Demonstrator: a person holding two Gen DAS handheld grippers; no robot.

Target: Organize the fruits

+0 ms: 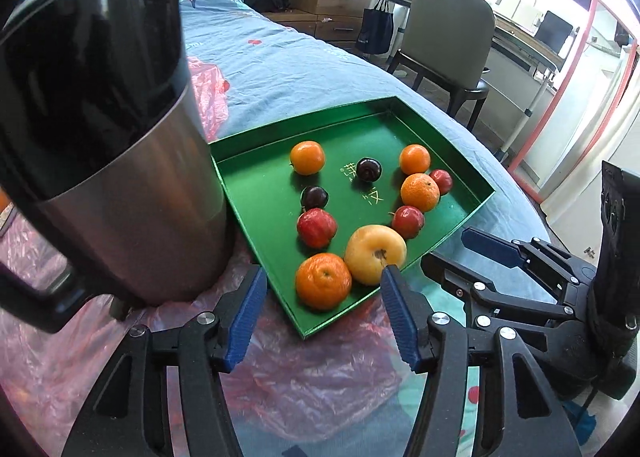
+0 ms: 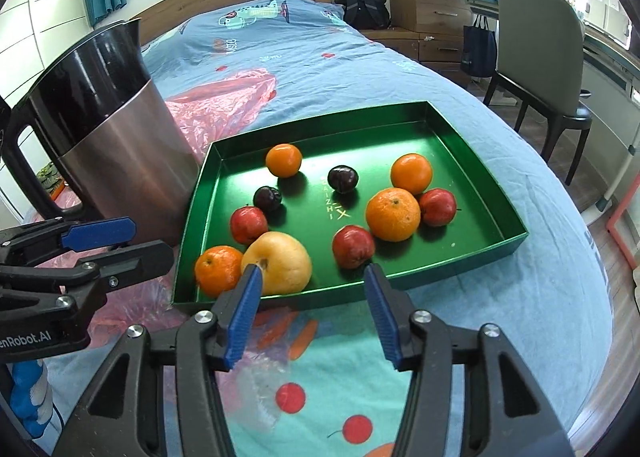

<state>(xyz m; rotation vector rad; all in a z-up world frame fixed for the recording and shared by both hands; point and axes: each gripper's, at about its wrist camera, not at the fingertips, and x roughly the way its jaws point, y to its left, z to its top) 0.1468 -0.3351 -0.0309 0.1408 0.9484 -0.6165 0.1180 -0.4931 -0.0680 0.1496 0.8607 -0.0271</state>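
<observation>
Hovering just short of the near edge of the shallow green cardboard tray (image 2: 516,227), the right gripper (image 2: 312,277) has its blue-padded jaws spread wide with nothing between them, and the left gripper (image 1: 322,283) beside it stands parted too, somewhat less wide by my reckoning, and equally empty. Neither touches any fruit. Just past the fingertips, inside the tray, sits the large yellow pear-like fruit (image 2: 280,263) touching an orange mandarin (image 2: 216,269) in the near corner; a red plum-like fruit (image 2: 353,247) lies close by, another red plum-like fruit (image 2: 248,224) behind the yellow one, then two dark purple plums (image 2: 343,178), a big mandarin (image 2: 393,213) beside a third red fruit (image 2: 437,207), and two more mandarins (image 2: 283,160) toward the back. To the left of the tray stands a tall brushed-steel jug with a black handle (image 2: 116,161), on crumpled pink plastic film (image 2: 224,105) spread over the blue printed bedsheet (image 2: 320,57). As for progress, I would say all the fruit in sight is already in the tray, yet the kinds lie mixed, so grouping by kind, if that is wanted, seems largely undone
</observation>
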